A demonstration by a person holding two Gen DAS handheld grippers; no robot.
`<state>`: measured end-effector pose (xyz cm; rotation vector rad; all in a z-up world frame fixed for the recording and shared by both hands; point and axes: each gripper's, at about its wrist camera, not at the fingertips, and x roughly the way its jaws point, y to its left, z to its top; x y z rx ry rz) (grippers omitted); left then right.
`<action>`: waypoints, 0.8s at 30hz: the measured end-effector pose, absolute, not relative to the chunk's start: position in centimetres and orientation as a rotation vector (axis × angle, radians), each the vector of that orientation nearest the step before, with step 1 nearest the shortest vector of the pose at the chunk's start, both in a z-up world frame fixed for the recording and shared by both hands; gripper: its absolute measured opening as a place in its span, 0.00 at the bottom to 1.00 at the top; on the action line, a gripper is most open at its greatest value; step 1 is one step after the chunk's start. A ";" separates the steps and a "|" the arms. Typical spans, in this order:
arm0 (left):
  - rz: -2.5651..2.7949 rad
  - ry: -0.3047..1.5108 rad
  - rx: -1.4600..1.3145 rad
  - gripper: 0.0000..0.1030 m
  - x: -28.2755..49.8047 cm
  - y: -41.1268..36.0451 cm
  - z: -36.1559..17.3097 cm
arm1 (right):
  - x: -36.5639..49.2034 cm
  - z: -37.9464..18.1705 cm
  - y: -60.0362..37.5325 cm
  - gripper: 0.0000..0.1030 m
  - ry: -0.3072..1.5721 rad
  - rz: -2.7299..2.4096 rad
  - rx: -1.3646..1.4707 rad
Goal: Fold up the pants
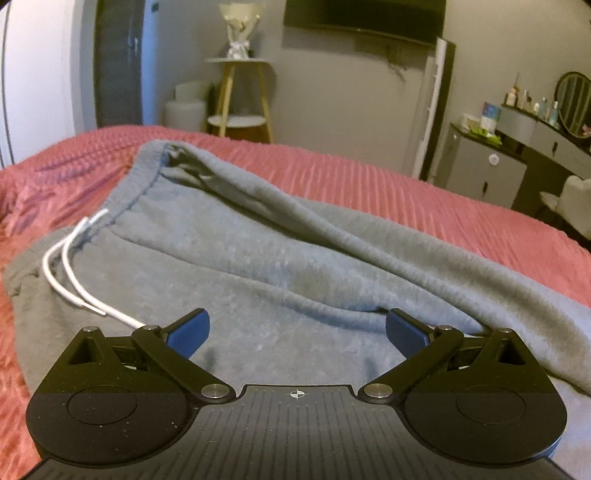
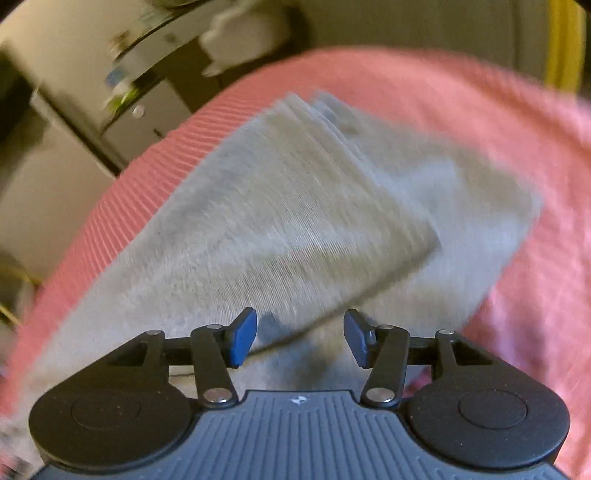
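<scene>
Left wrist view: left gripper (image 1: 297, 334) sits low over the grey pants (image 1: 258, 266), pointing level across the bed twd the far wall. Fingers spread wide, blue pads (image 1: 190, 332) well apart, nothing btwn them but cloth below. Can't tell whether the pads touch the fabric. Pants lie on the pink ribbed bedspread (image 1: 424, 199), waistband (image 1: 147, 173) at the far left end, white drawstring (image 1: 70, 273) looping down the front and running under the left finger linkage, so its end is hidden. One long fold of fabric runs diagonally from the waistband to the lower right, where it's cut off behind the gripper body. Bkgd fairly sharp: round side table (image 1: 240, 96) w/ a wrapped bouquet (image 1: 238, 29), dark TV (image 1: 365, 16) cut off by the top edge, vanity (image 1: 517, 147) w/ small bottles at right, too small to identify.

Right wrist view: right gripper (image 2: 300, 338) is rolled, horizon tilted, so the bed slopes up to the right. Fingers apart but narrower than the left pair, pads (image 2: 242, 338) clear of each other, holding nothing. Heavy motion blur over the whole frame. Pants (image 2: 295, 221) here show as the leg ends: one grey layer lying over another, upper edge crossing just ahead of the fingertips. Cuffs at the far end are smeared, hems unreadable. Pink bedspread (image 2: 498, 129) surrounds them. Cabinet (image 2: 147, 118) top left is blurred, items on it not identifiable.
</scene>
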<state>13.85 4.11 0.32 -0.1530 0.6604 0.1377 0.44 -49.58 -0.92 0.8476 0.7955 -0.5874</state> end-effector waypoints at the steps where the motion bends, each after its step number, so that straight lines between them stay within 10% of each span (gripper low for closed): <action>1: 0.125 0.674 -0.168 1.00 14.2 4.4 0.5 | -0.4 -1.9 -49.9 0.50 0.795 -0.580 0.930; 12: 0.082 0.813 -0.518 1.00 25.1 10.4 1.4 | -1.4 -5.1 -50.9 0.52 0.567 -0.469 1.068; 17: 0.134 0.899 -0.534 0.96 30.4 12.2 -0.9 | -0.4 -4.9 -49.7 0.83 0.551 -0.406 0.947; 22: 0.170 0.922 -0.530 0.55 32.8 12.9 -2.5 | 1.4 -4.9 -49.6 0.92 0.565 -0.409 0.907; 24: 0.143 0.930 -0.561 0.13 33.3 13.2 -2.6 | 1.6 -4.7 -49.9 0.91 0.573 -0.417 0.927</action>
